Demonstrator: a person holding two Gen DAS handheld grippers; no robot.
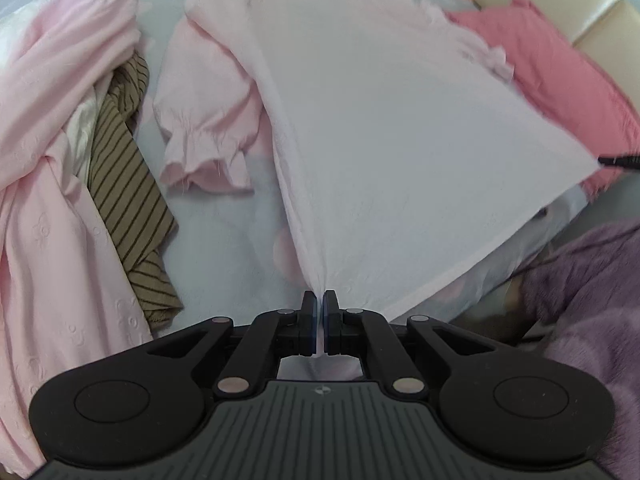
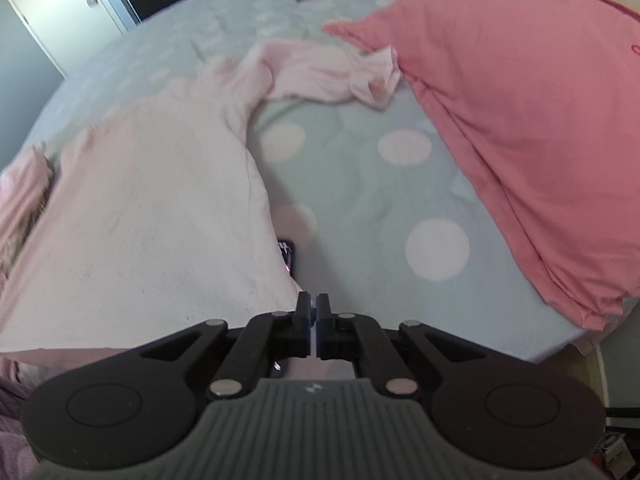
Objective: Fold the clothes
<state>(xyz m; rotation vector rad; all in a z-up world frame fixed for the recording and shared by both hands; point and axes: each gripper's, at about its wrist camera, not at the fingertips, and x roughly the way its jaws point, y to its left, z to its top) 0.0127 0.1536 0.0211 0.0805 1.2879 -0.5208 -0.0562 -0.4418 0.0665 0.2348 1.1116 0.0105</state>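
On the pale blue bedsheet with large white dots [image 2: 360,184] lies one pale pink long-sleeved top of thin crinkled cloth [image 1: 380,128], and two black two-finger grippers hold its hem. The left gripper [image 1: 319,300] is clenched on one hem corner, the cloth gathering into a pleat between its pads; the right gripper [image 2: 313,304] is clamped on the other hem corner, with cloth showing behind its pads. The hem is stretched taut between them and lifted off the sheet, while the shoulder end rests on the bed.

The top's long axis runs from the grippers away toward the far part of the bed, neck end farthest. Its two frilled-cuff sleeves spread outward: one [image 1: 200,128] lies flat toward the heap, the other [image 2: 332,76] reaches toward the one deep pink pillow [image 2: 520,132], its cuff touching the pillow's edge.

Beside the first sleeve is a heap of clothes: a pink embossed garment [image 1: 52,184] and one brown striped garment [image 1: 128,200]. Open sheet lies between top and pillow. One purple fluffy blanket [image 1: 592,288] lies off the near bed edge.
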